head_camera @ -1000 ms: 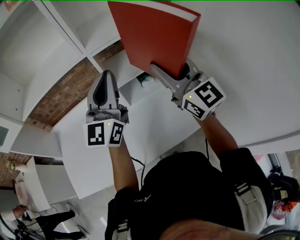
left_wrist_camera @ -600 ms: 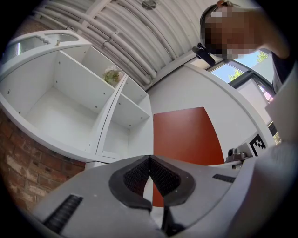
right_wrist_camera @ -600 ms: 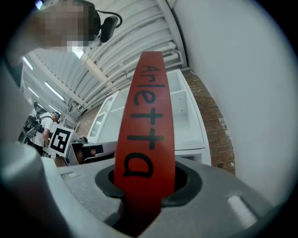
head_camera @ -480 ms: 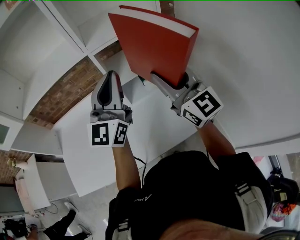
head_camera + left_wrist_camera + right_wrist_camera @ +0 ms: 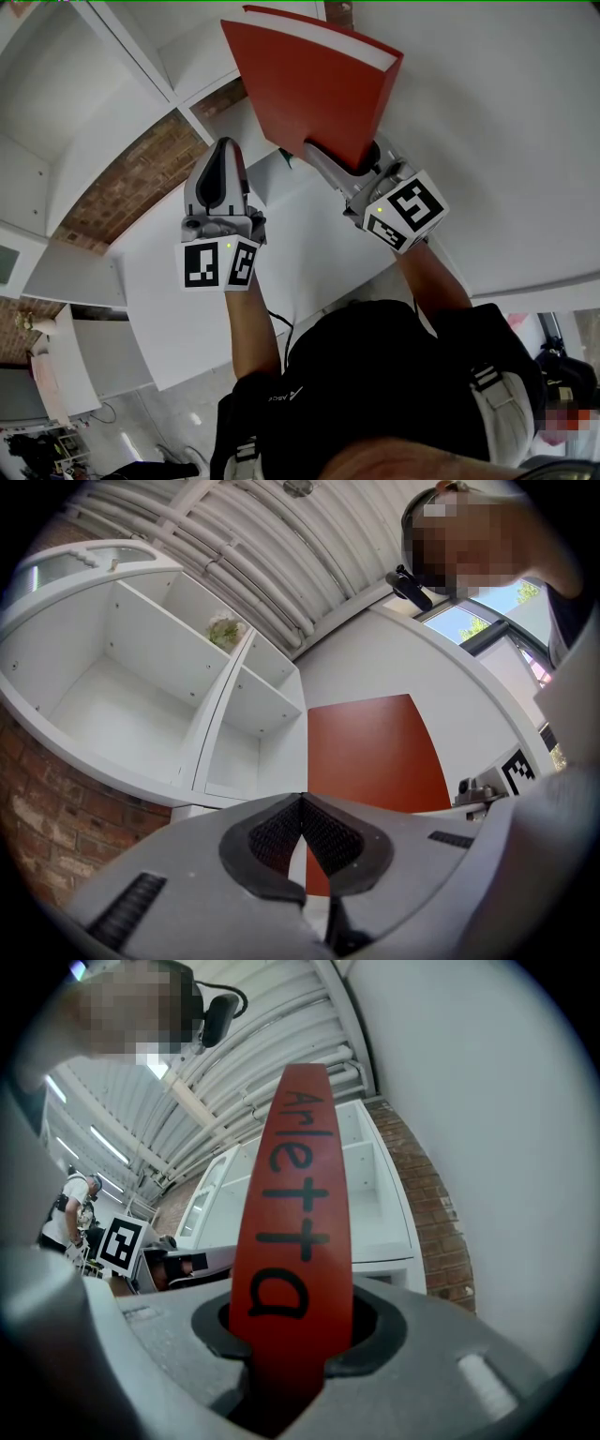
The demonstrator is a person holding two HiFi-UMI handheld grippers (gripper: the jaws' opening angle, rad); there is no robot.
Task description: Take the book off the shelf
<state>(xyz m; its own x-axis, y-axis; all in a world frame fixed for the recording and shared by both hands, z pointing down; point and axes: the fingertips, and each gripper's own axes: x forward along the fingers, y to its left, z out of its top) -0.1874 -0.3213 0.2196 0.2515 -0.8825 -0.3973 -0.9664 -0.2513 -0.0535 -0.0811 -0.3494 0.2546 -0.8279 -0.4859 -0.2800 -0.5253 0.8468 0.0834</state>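
Observation:
A red book [image 5: 309,84] with white page edges is held up in the air before the white shelf unit [image 5: 141,56]. My right gripper [image 5: 345,161] is shut on its lower edge. In the right gripper view the red spine [image 5: 291,1213], with black lettering, stands upright between the jaws of the right gripper [image 5: 286,1335]. My left gripper [image 5: 225,150] hangs to the left of the book, apart from it, shut with nothing in it. In the left gripper view its pads [image 5: 272,832] meet at the tips, and the book's red cover [image 5: 375,752] shows beyond them.
The shelf's compartments [image 5: 122,696] look bare; a small plant [image 5: 223,630] stands on top. A brick wall [image 5: 131,183] runs behind the shelf. A white wall [image 5: 506,112] fills the right. A person [image 5: 70,1199] stands far back.
The book and right gripper have dropped a touch in the head view. My left gripper has edged up and rightward, nearer the book. Both grips are unchanged.

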